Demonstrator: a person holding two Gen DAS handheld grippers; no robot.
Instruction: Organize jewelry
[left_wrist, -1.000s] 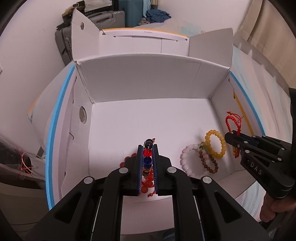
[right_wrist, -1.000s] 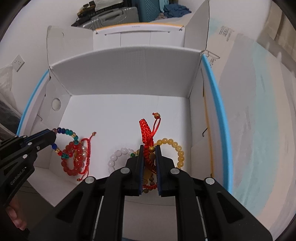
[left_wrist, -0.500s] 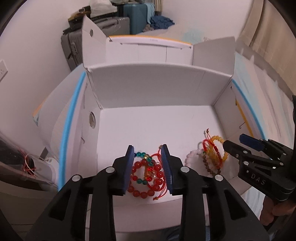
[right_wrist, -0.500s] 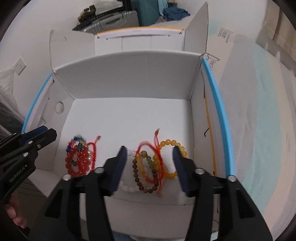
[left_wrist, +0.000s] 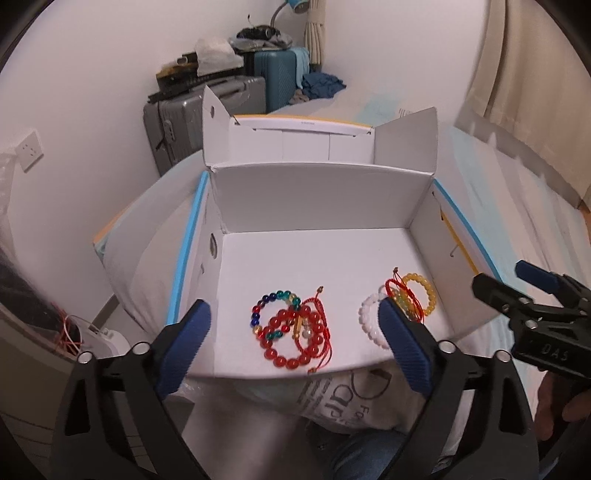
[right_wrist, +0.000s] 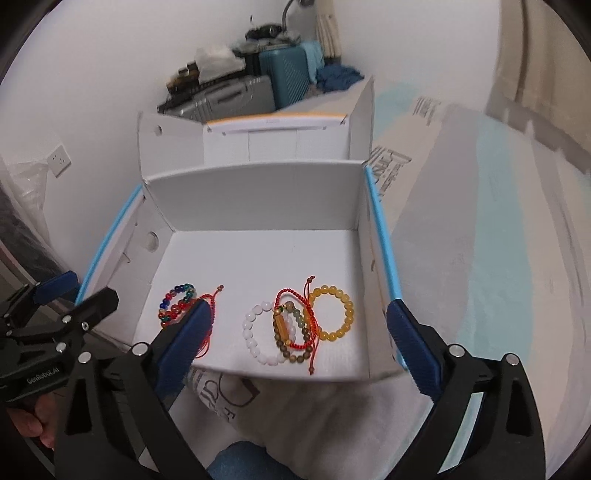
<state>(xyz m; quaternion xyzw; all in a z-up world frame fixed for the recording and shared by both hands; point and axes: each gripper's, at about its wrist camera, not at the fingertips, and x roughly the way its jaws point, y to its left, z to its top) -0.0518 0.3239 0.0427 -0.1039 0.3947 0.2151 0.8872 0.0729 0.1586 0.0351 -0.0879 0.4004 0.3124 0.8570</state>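
A white cardboard box (left_wrist: 317, 206) (right_wrist: 258, 199) holds two heaps of bracelets on its floor. The left heap has a red bead bracelet (left_wrist: 286, 341), a multicolour bead bracelet (left_wrist: 271, 301) (right_wrist: 175, 297) and a red cord bracelet (left_wrist: 317, 332). The right heap has a white bead bracelet (right_wrist: 255, 334) (left_wrist: 369, 321), a brown-green bead bracelet (right_wrist: 291, 332), a red cord bracelet (right_wrist: 301, 317) and a yellow bead bracelet (right_wrist: 332, 312) (left_wrist: 421, 291). My left gripper (left_wrist: 293, 349) is wide open and empty, in front of the box. My right gripper (right_wrist: 301, 349) is wide open and empty, also pulled back.
The box stands on a bed with a pale blue sheet (right_wrist: 498, 240). A printed white bag (left_wrist: 354, 402) lies before the box's front edge. Suitcases (left_wrist: 207, 110) and clutter stand against the far wall. A wall socket (left_wrist: 29, 149) is at the left.
Both grippers let go of their bracelets, which now lie on the box floor. Both jaws opened wide and both grippers drew back and up from the box.
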